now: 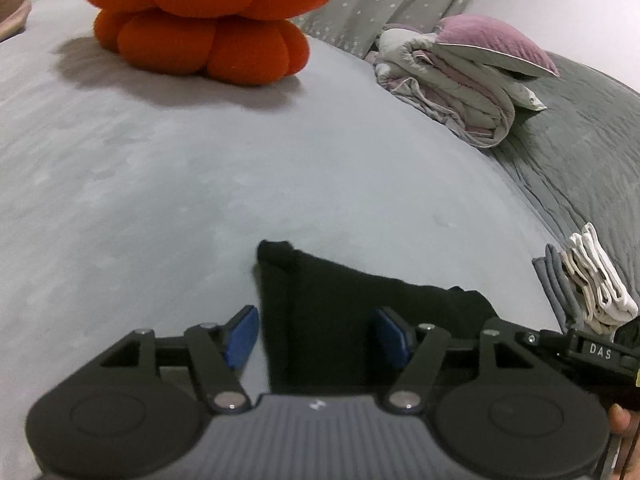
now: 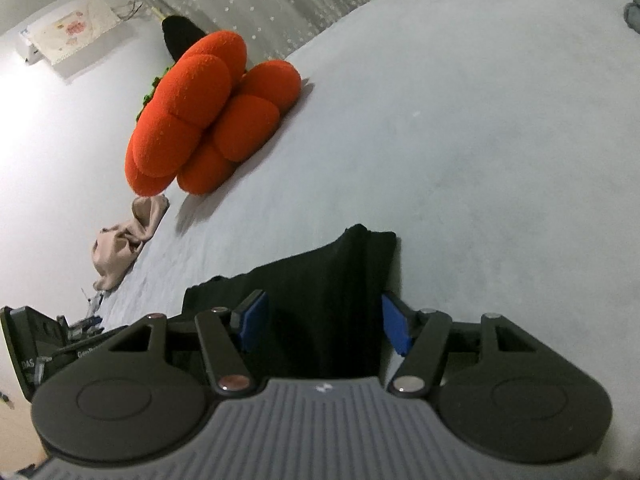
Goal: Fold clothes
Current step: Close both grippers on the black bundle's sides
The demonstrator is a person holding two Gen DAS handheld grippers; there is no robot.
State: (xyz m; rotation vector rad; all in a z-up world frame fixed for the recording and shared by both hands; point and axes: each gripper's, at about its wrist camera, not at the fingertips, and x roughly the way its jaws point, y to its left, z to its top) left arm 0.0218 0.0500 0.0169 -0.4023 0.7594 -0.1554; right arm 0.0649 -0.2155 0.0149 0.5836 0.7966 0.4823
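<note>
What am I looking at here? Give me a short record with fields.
surface: grey bed
garment: black cloth, lying on the bed
left tongs: open, cloth between the pads
right tongs: open, cloth between the pads
beyond: orange cushion
right side: folded pile, quilt

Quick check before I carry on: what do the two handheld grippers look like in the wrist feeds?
Both match: left gripper and right gripper have blue pads, black linkage arms with silver pivot screws, round black discs and a ribbed grey body. White "DAS" lettering shows on the side.
</note>
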